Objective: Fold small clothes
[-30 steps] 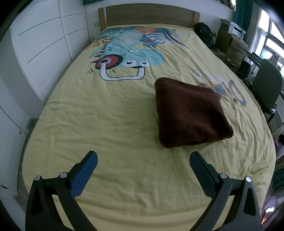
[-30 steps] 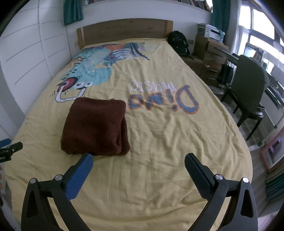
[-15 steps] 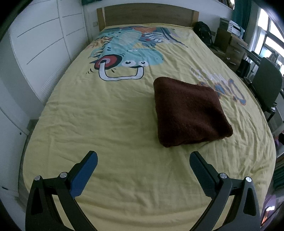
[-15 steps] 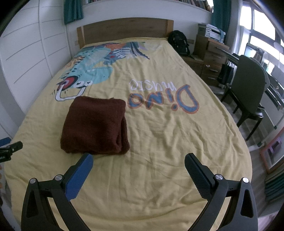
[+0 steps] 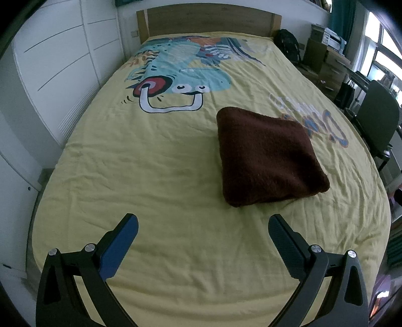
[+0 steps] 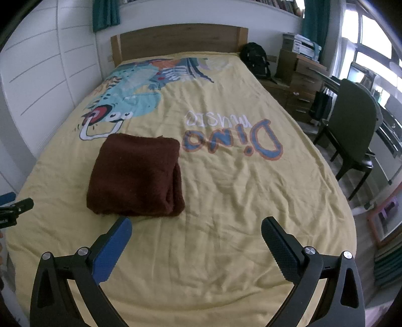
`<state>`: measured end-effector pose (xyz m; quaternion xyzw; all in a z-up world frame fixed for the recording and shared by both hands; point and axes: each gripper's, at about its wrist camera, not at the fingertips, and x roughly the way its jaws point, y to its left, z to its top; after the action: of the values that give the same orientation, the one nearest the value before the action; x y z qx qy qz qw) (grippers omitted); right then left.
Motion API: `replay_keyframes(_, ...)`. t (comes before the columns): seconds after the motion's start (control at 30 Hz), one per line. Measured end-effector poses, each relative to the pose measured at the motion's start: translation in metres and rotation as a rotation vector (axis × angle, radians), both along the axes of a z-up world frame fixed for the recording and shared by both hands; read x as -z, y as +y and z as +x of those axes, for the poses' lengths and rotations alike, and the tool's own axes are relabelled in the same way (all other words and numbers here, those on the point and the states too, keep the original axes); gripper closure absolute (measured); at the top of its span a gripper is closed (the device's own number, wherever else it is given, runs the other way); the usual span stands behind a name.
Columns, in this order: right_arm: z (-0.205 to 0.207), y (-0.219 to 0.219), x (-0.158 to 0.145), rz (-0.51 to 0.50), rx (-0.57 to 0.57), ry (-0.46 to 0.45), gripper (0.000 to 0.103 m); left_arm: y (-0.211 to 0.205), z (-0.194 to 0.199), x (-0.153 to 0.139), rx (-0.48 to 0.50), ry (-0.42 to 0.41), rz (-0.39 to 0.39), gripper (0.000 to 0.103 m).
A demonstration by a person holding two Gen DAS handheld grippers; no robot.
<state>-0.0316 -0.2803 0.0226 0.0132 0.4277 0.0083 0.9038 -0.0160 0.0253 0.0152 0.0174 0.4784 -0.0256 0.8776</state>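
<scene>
On yellow bedsheet (image 5: 150,176): folded brown garment (image 5: 266,158); both grippers' fingers (image 5: 120,241) spread, empty; chair (image 6: 351,135) beside.

Fuzzy brown cloth (image 5: 268,158), creased matt yellow bedsheet (image 5: 155,176), wooden headboard (image 5: 208,24)

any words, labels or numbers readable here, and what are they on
"Dino": big blue and orange letters printed on the yellow bedspread, upside down from the right wrist view.
"music": smaller white letters just beyond it, also upside down; my best reading.
Boxes on the dresser: markings too small to read.
Brown folded cloth: no label visible.
</scene>
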Motion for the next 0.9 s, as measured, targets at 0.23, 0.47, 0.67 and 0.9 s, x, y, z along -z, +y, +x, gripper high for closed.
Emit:
replay_keyframes(0.23,-0.0001,0.0004,-0.0001,-0.001,0.000,0.001,0.000,-0.0023,-0.0010,0.0013,0.002,0.003,0.002,0.001)
replay_keyframes(0.47,0.0007,0.0010,-0.0006,0.000,0.000,0.002,0.000,-0.0011,-0.0001,0.0022,0.005,0.003,0.004,0.001)
replay_keyframes(0.67,-0.0014,0.0006,0.0016,-0.002,-0.003,0.003,0.000,0.0004,0.0009,0.0030,0.007,0.005,0.001,0.001)
replay_keyframes(0.9,-0.0012,0.0007,0.0027,-0.002,-0.004,0.006,0.000,0.0017,0.0004,0.0048,0.005,0.009,0.002,0.001)
